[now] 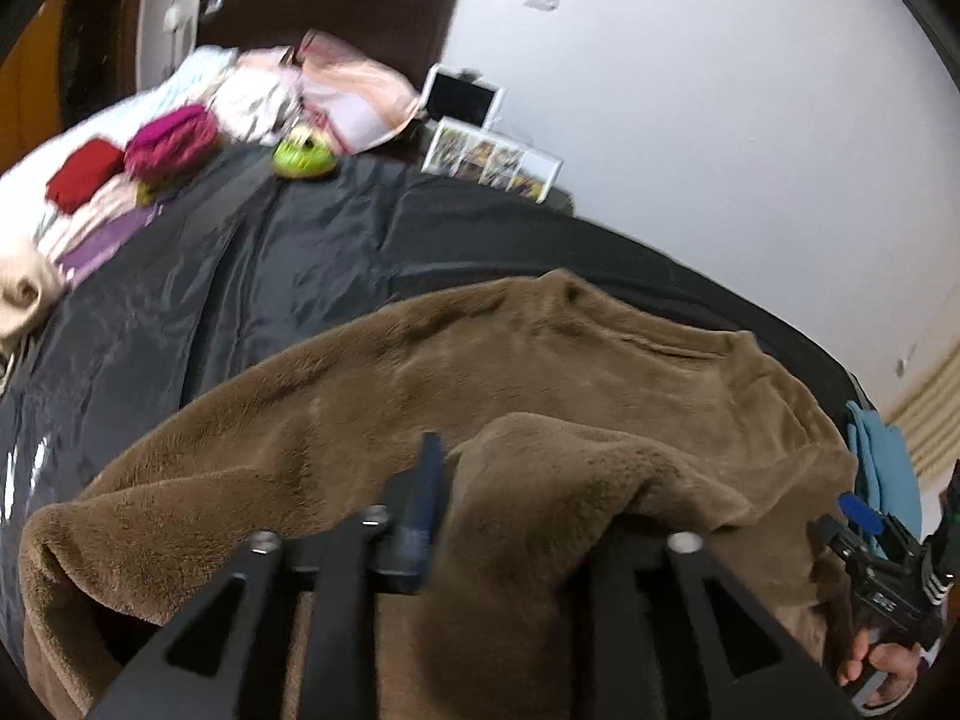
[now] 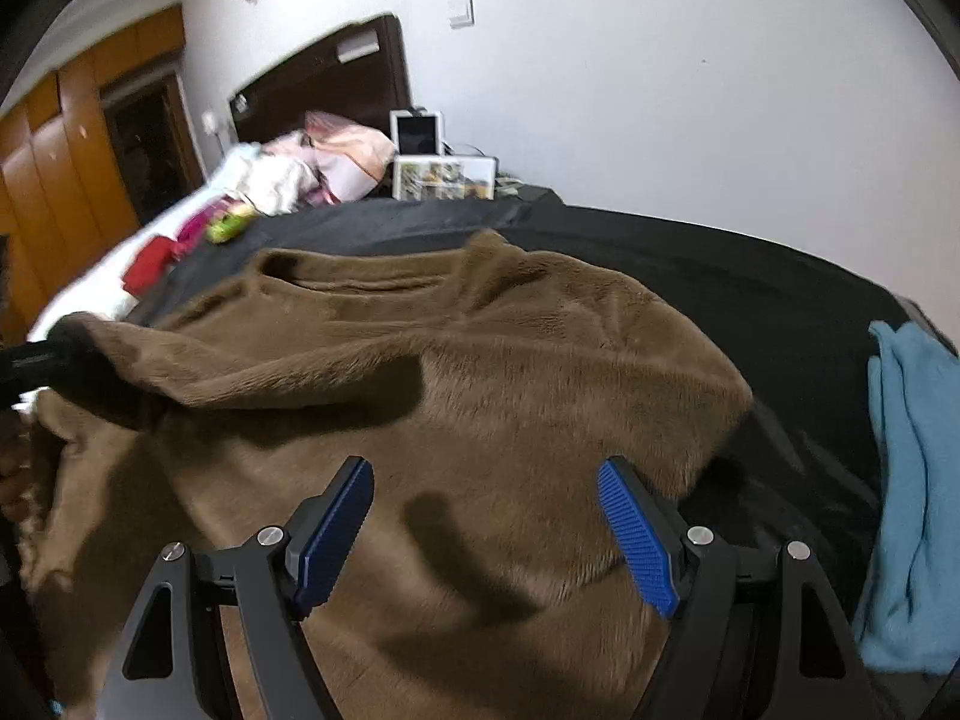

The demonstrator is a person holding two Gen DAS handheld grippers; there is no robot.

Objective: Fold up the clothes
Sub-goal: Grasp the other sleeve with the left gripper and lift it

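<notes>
A brown fleece sweater [image 1: 480,360] lies spread on the black bed cover [image 1: 270,252], neckline toward the wall. My left gripper [image 1: 528,480] stands partly open. Its one blue pad [image 1: 429,480] is bare, and a raised fold of the sweater hangs over and hides the other finger. In the right wrist view the same fold [image 2: 138,360] drapes over the left gripper's dark tip at the sweater's left edge. My right gripper [image 2: 486,531] hovers open over the sweater's [image 2: 480,360] near part, with nothing between its blue pads [image 2: 336,528]. A hand holds it [image 1: 888,576] at the far right.
A light blue garment [image 2: 918,480] lies at the bed's right edge. Folded red [image 1: 84,174] and magenta clothes [image 1: 171,141], a green toy [image 1: 303,156], pink bedding [image 1: 354,96] and picture frames [image 1: 492,159] sit near the dark headboard [image 1: 336,6]. A wooden wardrobe [image 2: 66,180] stands to the left.
</notes>
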